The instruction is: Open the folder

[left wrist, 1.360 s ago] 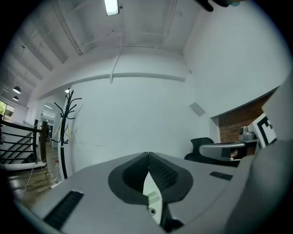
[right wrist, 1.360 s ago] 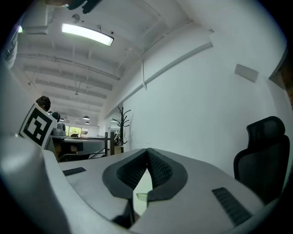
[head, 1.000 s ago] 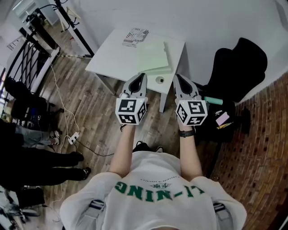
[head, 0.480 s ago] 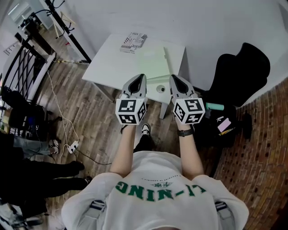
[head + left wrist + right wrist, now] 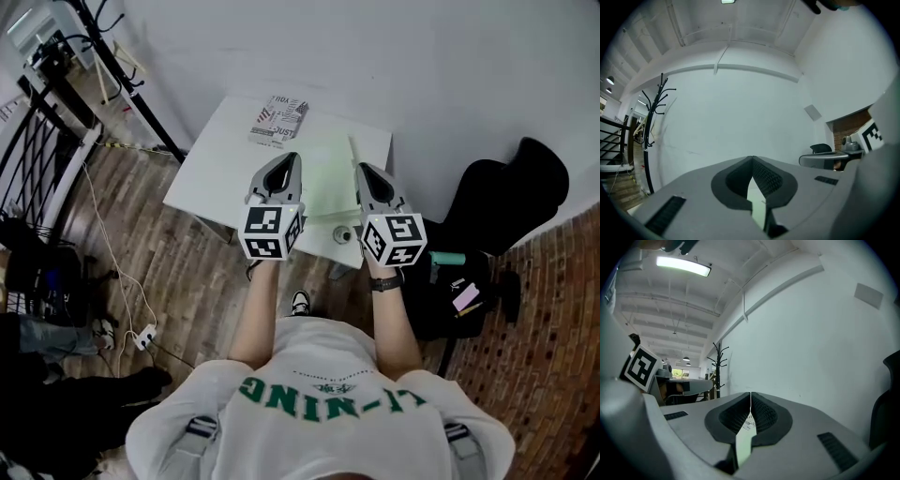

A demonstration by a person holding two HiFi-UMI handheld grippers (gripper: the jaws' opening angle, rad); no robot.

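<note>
A pale green folder [image 5: 325, 178] lies closed on the small white table [image 5: 220, 173], towards its right side. In the head view both grippers are held level above the table's near half. My left gripper [image 5: 290, 157] hangs over the folder's left edge and my right gripper [image 5: 362, 169] over its right edge. How far above it they are I cannot tell. In the left gripper view the jaws [image 5: 752, 158] meet at the tips, with a green strip of folder [image 5: 758, 208] showing below them. The right gripper [image 5: 750, 393] is likewise shut. Neither holds anything.
A printed booklet [image 5: 279, 120] lies at the table's far edge and a small round object [image 5: 343, 234] near its front right corner. The white wall rises just behind. A black chair [image 5: 511, 183] stands at the right, a coat rack [image 5: 122, 80] and a railing [image 5: 42, 155] at the left, with cables [image 5: 131, 281] on the floor.
The person has stepped towards the table. Both grippers have moved forward from its near edge to over the folder, still shut.
</note>
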